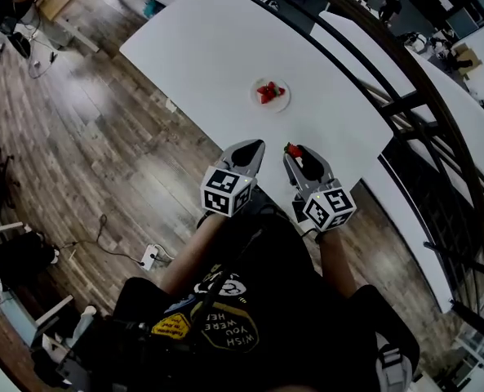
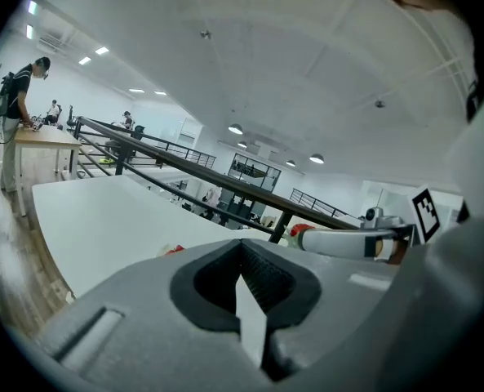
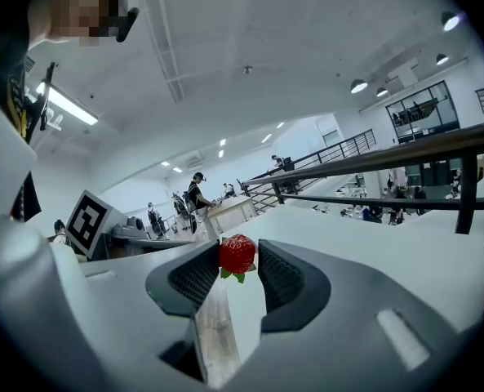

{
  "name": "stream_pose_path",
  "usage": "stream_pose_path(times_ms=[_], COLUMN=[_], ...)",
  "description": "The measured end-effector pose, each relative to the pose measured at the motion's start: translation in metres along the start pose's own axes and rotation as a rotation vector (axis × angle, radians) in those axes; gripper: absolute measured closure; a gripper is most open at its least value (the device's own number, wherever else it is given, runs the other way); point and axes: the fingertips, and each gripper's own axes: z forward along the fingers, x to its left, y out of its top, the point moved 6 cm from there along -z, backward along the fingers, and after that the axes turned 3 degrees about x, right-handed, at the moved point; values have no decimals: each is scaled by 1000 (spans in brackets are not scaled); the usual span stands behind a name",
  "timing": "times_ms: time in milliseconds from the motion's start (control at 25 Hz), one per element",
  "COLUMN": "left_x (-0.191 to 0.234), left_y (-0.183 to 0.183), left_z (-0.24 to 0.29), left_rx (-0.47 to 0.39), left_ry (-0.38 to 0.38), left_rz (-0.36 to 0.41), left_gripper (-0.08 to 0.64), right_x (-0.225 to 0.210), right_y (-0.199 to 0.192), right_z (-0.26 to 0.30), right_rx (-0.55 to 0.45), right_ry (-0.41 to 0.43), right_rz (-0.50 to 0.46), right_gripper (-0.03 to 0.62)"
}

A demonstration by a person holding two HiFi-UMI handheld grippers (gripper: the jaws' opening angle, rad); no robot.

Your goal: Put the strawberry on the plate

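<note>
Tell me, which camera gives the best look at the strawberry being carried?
The right gripper view: the strawberry sits close and sharp, pinched between the right gripper's jaws. In the head view the strawberry is a small red spot; the left gripper view catches only a red sliver.

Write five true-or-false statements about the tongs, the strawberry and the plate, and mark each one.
1. The right tongs grip a strawberry. True.
2. The plate is empty. False: other strawberries lie on it.
3. The left tongs hold a strawberry too. False: they are closed with nothing between them.
4. The plate sits on a white table. True.
5. The held strawberry hangs directly over the plate. False: it is well short of the plate, on the person's side of it.
</note>
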Motion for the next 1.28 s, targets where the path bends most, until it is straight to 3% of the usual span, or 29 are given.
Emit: stream_pose_path(times_ms=[280, 600, 840, 1280], left_x=[17, 47, 80, 132], left_y=[-8, -7, -4, -38], left_z=[47, 84, 122, 187], left_rx=[75, 133, 166, 263], left_ry=[9, -13, -34, -41], left_rz=[9, -2, 16, 69], left_gripper=[558, 558, 558, 558], right_x=[-49, -72, -94, -150], right_y=[-7, -7, -11, -58], right_z=[25, 61, 104, 175], right_rx=[44, 59, 90, 218], right_ry=[-20, -54, -74, -176], right_rz=[39, 67, 18, -71], right_gripper=[440, 440, 440, 440])
